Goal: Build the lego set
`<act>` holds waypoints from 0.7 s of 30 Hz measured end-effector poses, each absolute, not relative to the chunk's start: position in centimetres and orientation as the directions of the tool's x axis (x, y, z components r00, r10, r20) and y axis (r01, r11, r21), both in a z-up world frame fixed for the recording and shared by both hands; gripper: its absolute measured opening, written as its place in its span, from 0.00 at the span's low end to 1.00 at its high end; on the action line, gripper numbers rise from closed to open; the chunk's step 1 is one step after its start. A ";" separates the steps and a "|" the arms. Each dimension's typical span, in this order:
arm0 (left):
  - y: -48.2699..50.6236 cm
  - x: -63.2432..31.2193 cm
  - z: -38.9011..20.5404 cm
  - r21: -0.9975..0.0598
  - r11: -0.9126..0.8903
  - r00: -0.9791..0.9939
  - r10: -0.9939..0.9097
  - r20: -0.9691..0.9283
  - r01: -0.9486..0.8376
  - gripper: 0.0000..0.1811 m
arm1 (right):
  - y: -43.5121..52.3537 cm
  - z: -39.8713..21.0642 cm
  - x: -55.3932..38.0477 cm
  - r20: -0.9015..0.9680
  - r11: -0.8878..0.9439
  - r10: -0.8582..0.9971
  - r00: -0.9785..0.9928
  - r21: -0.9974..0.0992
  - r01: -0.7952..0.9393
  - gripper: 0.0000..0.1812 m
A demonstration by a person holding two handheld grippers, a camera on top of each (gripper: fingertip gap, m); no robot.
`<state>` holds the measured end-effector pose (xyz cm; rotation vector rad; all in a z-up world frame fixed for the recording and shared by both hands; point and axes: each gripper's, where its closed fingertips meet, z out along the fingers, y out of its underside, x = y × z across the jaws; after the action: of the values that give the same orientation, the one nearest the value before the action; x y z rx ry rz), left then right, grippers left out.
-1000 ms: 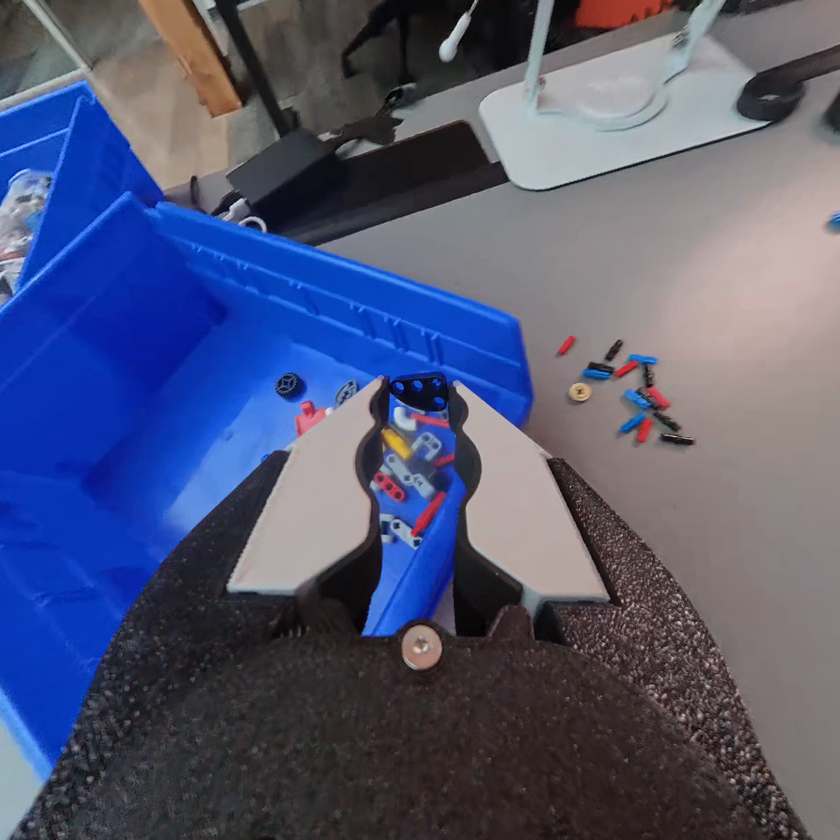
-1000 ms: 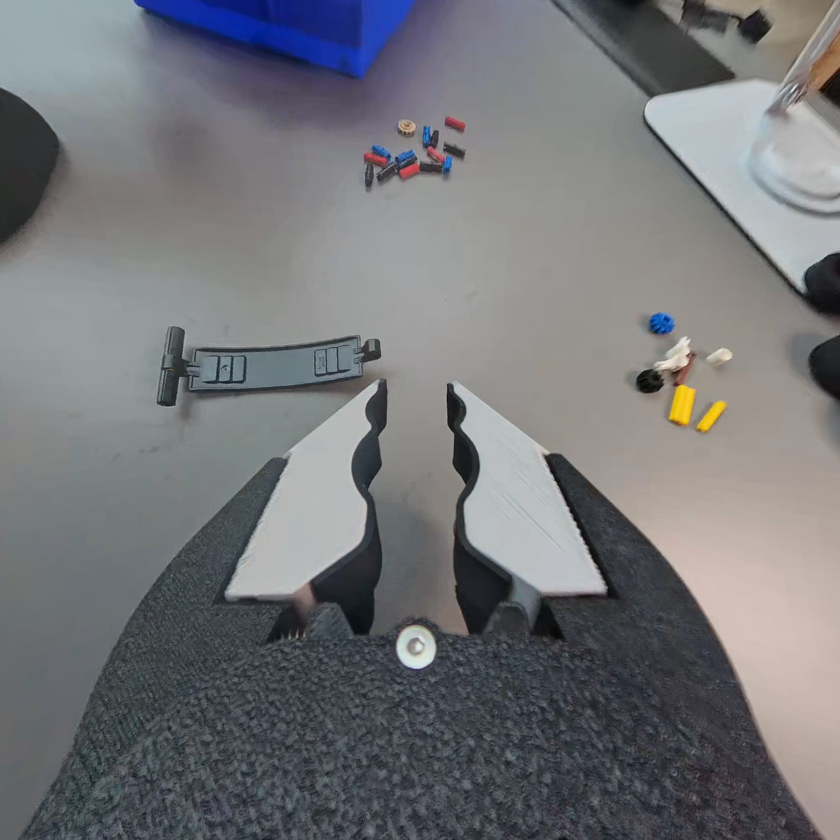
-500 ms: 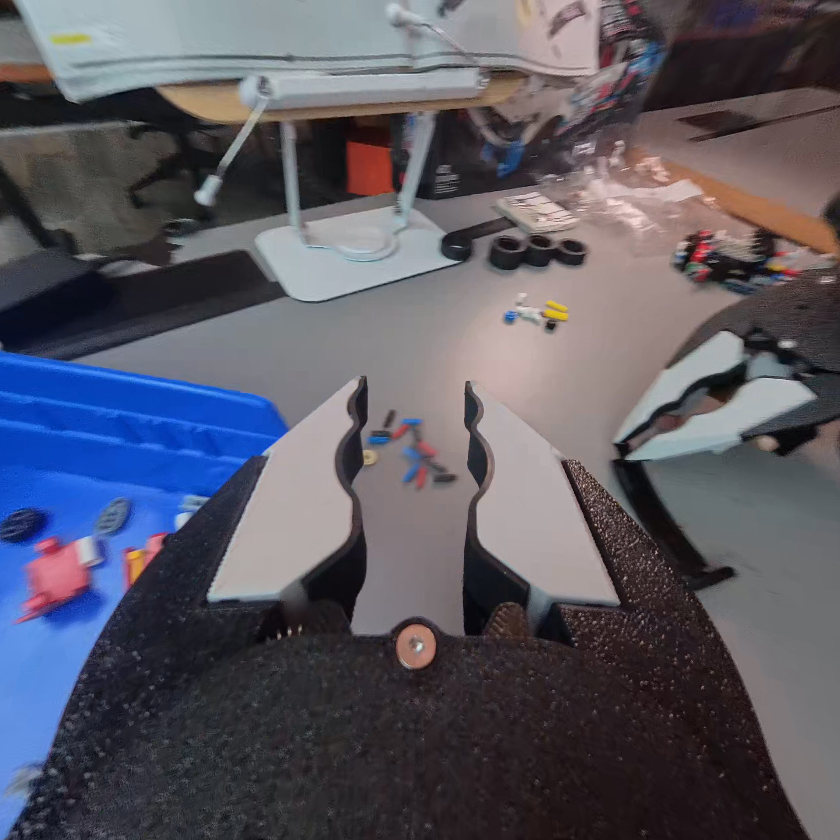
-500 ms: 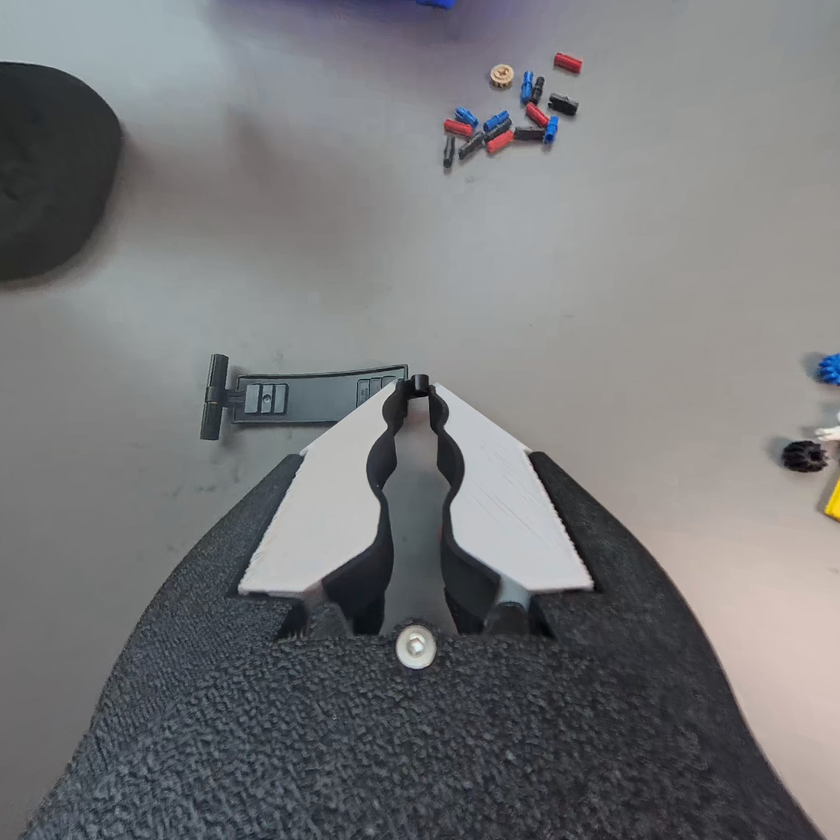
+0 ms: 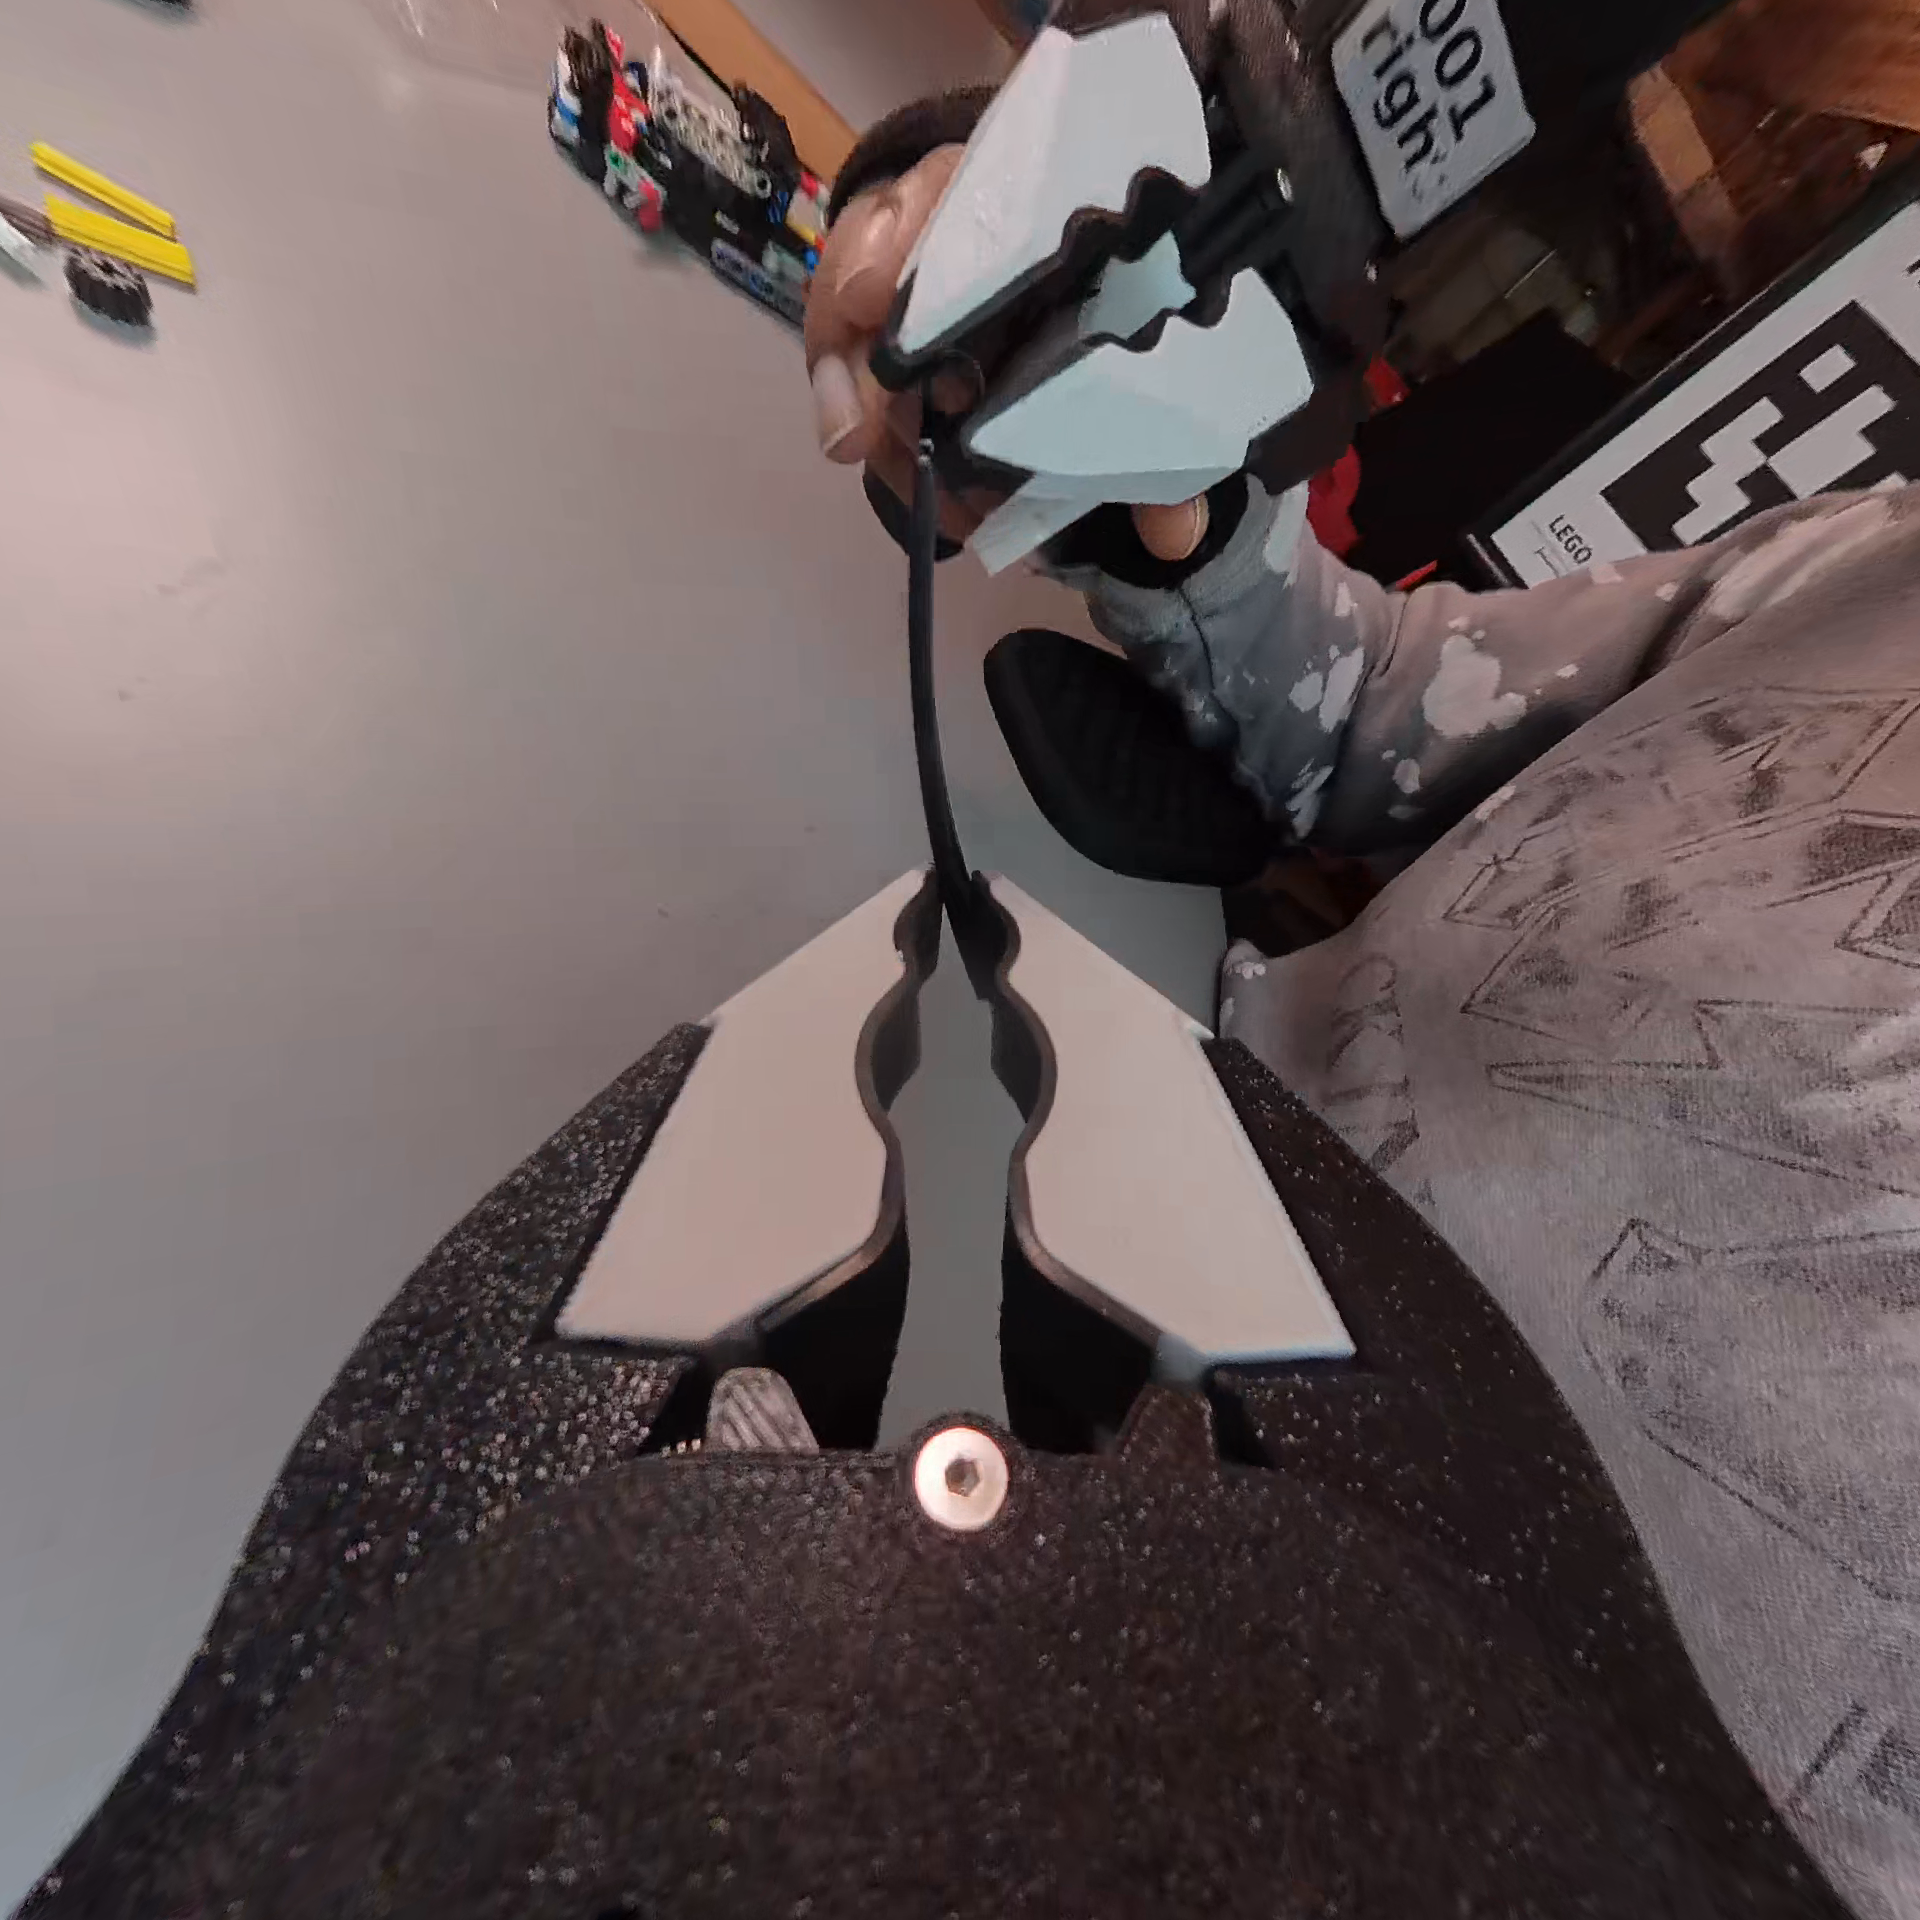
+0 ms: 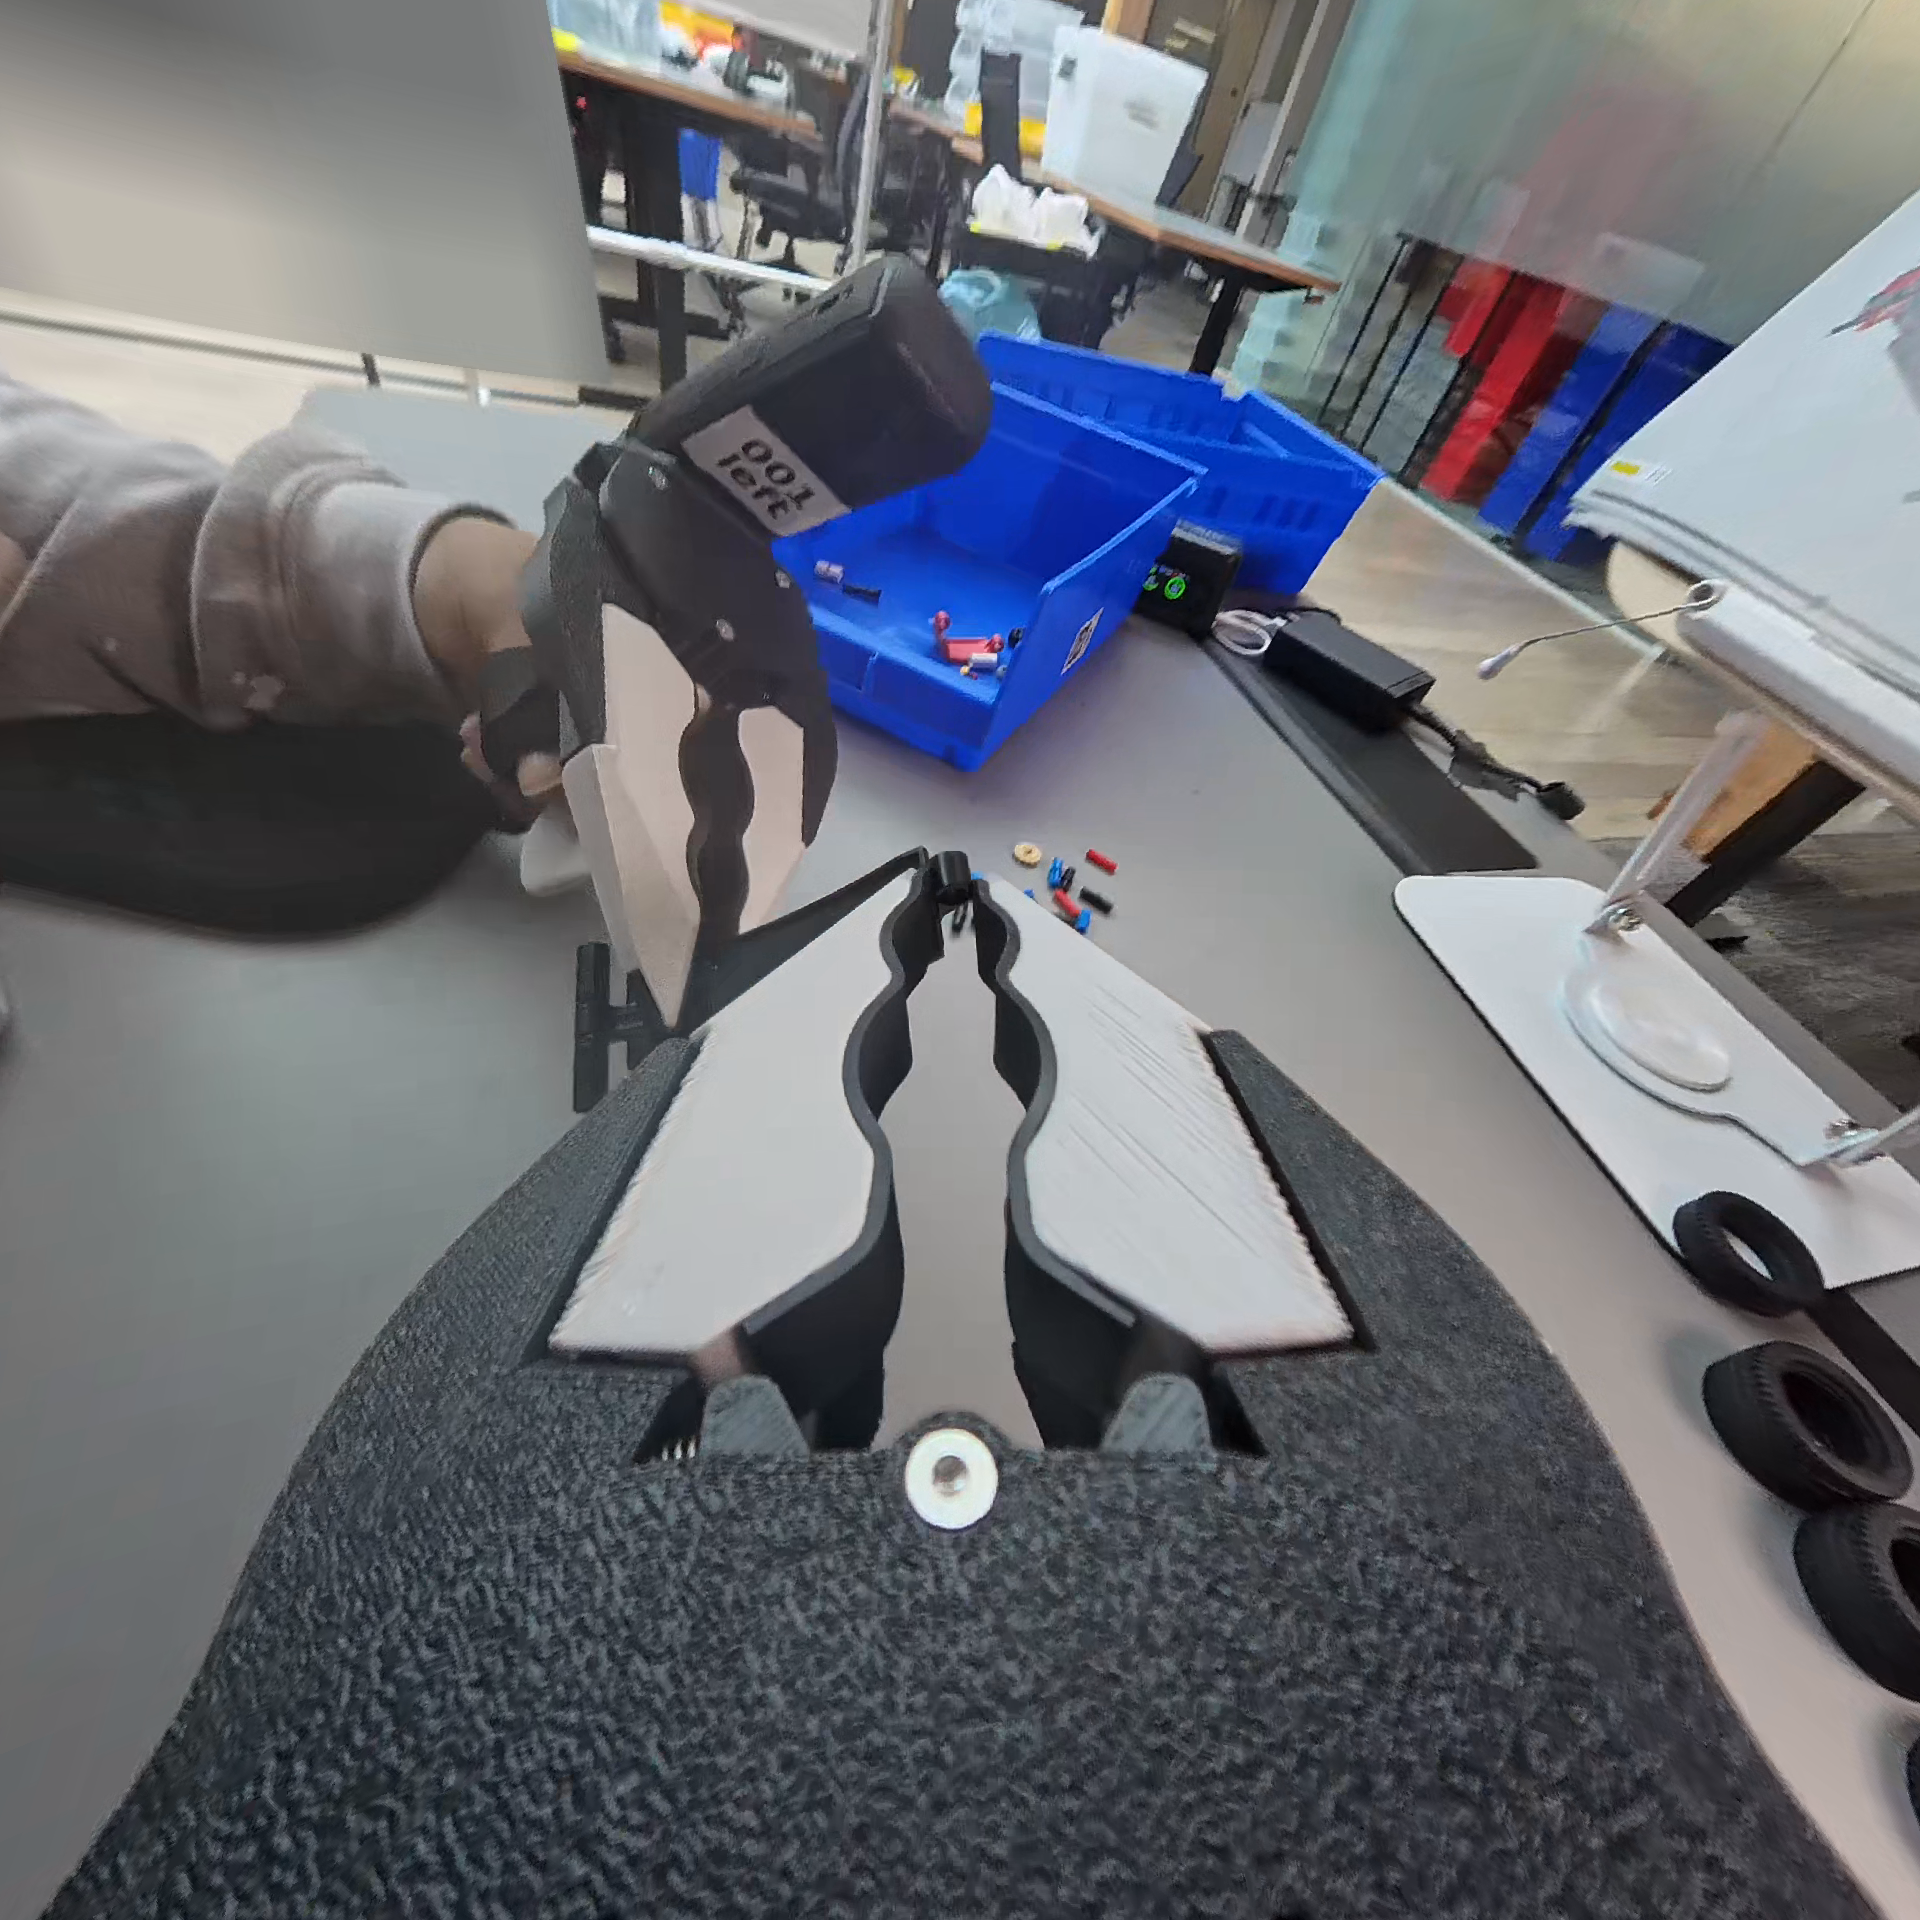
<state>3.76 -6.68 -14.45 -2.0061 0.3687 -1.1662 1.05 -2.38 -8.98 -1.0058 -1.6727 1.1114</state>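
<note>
The grey table [image 6: 1195, 727] carries the whole job. At 1 o'clock from the right gripper, in the right wrist view, sits the blue bin [image 6: 987, 582] with a few loose pieces in its floor. At 3 to 4 o'clock lie black tyres [image 6: 1808, 1423]. A scatter of small pins [image 6: 1070, 883] lies just past the fingertips at 12 o'clock.

The task piece, a long curved black panel [image 5: 928, 686], is off the table and spans between the two tools. In the left wrist view it runs from the left gripper [image 5: 951, 894] toward 12 o'clock, edge-on, up to the right gripper [image 5: 940, 390].

Left gripper: fingers drawn together and clamped on the panel's near end. Right gripper [image 6: 951, 883]: fingers closed at the tips on the panel's end stub, seen as a small black knob at 12 o'clock in its own view. In that view the left gripper [image 6: 707, 935] stands at 10 o'clock, pointing down onto the panel's crossbar end.

Assessment: this appears to be a two-handed regrip or handover of the panel. To do it well, one tool ought to hold firm before the other lets go. The panel is thin and bowed; squeezing the ends toward each other could flex it or make it spring free. The right-hand pinch is on a very small stub and looks the weaker hold.
</note>
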 end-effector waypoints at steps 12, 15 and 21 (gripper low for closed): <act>-5.3 2.2 -8.7 -0.852 -0.398 0.551 -0.650 0.523 0.340 0.00 | -5.9 -10.5 2.8 -0.173 -0.061 0.875 -0.453 -0.966 0.251 0.10; -5.3 2.2 -8.6 -0.858 -0.387 0.555 -0.654 0.514 0.338 0.00 | -6.7 -10.5 2.6 -0.121 -0.014 0.875 -0.468 -0.974 0.225 0.03; -6.3 2.9 -9.1 -0.861 -0.420 0.524 -0.684 0.508 0.286 0.11 | -6.5 -10.6 2.7 -0.013 0.081 0.885 -0.466 -0.980 0.181 0.02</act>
<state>2.90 -6.31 -9.10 -1.6826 0.3406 -1.1195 2.72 -6.54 -10.58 -1.0583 -1.7332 1.4296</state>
